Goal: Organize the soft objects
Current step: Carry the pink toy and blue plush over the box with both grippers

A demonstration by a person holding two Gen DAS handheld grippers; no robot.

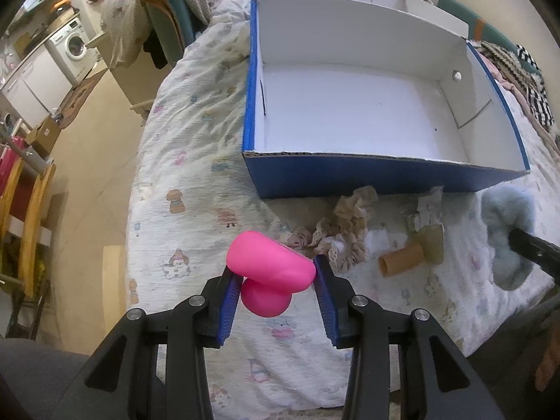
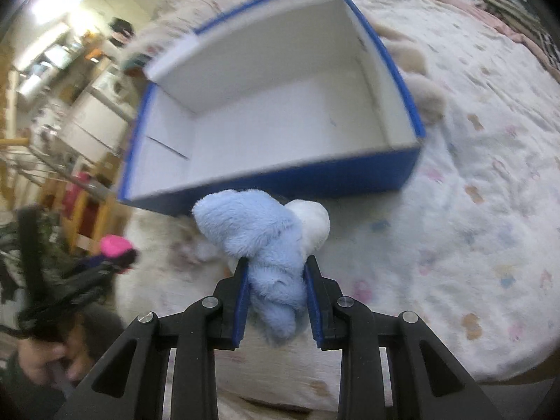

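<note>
Left gripper is clamped on a pink squishy toy, held above the quilted bedspread, near and left of the box's near wall. Right gripper is clamped on a light-blue plush toy, its white part projecting past the fingertips, just short of the same wall.

Handling, by judgement: both items are light and compressible. The pink toy looks smooth and may squirt out of the pads under hard pressure; a hold across its waist suits it. The plush is limp and will droop, so a grip through its bulk is sound.

The blue cardboard box lies open-topped with a bare white floor, giving ample room for both. Its near wall must be cleared before lowering; it appears thin and liable to shift. Still on the bedspread before it: lace scrunchies and a brown tube.
</note>
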